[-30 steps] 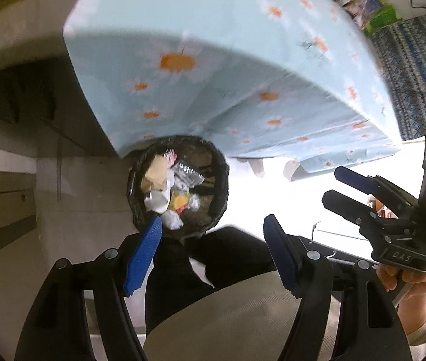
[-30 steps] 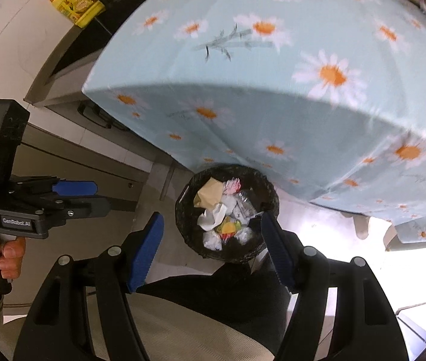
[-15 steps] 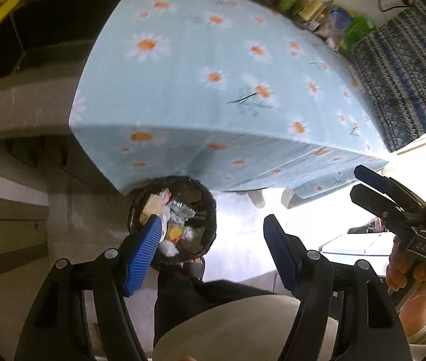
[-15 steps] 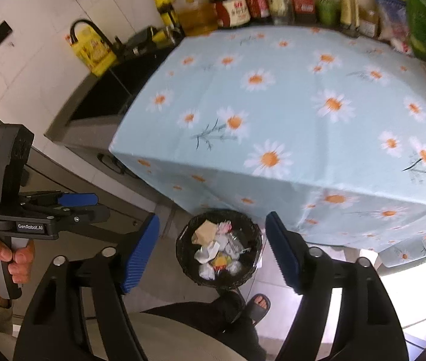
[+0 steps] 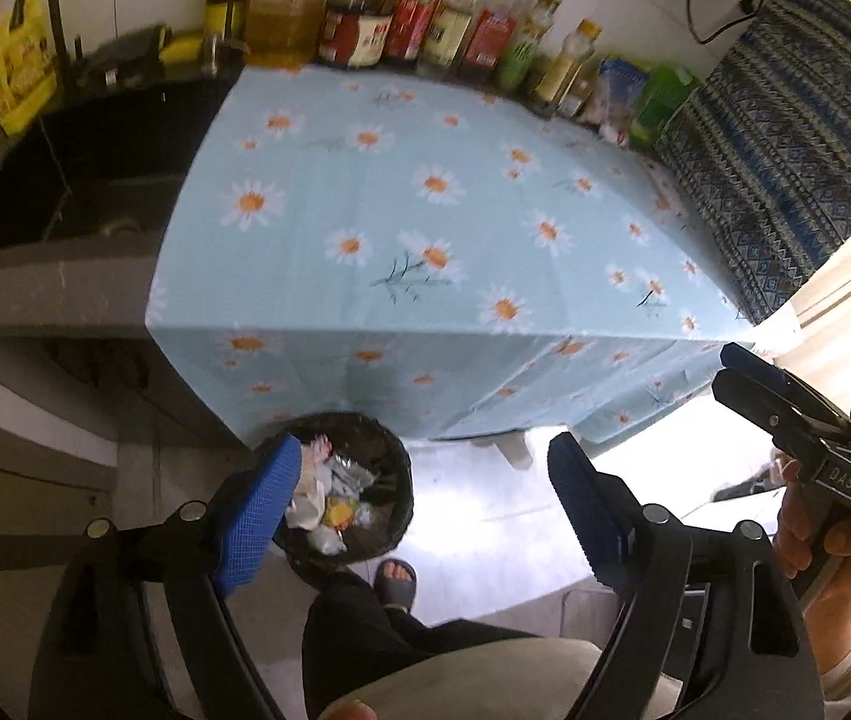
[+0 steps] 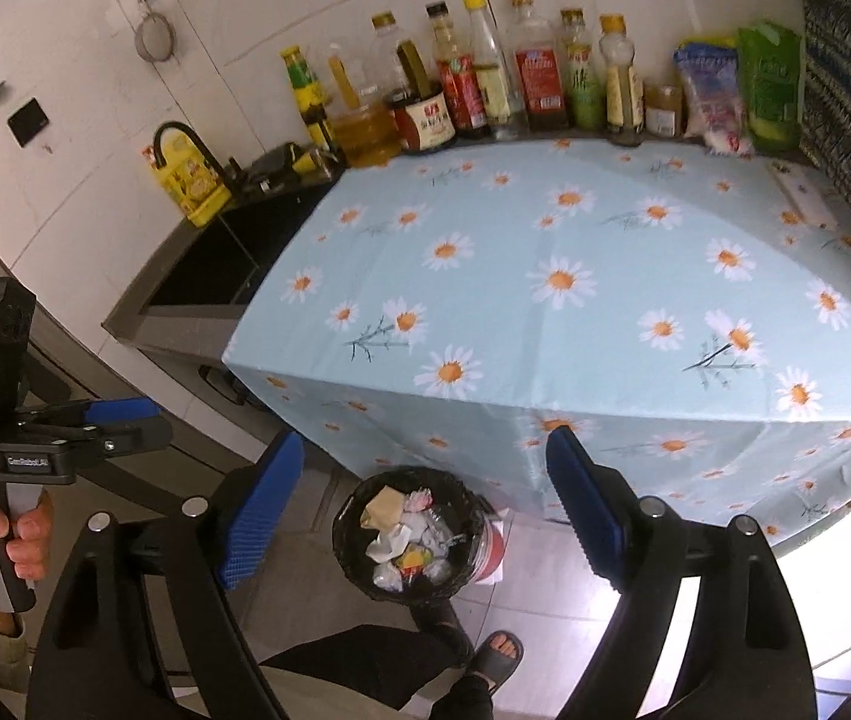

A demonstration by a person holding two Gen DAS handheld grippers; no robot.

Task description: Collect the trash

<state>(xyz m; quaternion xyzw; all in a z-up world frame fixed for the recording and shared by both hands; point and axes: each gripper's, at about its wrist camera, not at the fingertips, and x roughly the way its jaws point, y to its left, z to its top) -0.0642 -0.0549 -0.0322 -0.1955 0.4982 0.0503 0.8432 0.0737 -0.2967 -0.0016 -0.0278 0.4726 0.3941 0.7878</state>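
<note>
Right wrist view: right gripper (image 6: 425,504) has its blue pads spread wide, nothing between them, hanging above the floor. Trash bin (image 6: 410,537) with a black liner stands on the tiles at the corner of the daisy tablecloth (image 6: 575,300), holding crumpled wrappers (image 6: 401,546). Left gripper (image 5: 419,510) is likewise spread apart and empty, bin below its left pad. Bottles (image 6: 485,84) line the wall behind the cloth; black sink (image 6: 215,264) sits beside it. A sandaled foot (image 6: 500,651) is near the bin.

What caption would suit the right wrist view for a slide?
Open right gripper above a bin of trash beside the daisy cloth.
</note>
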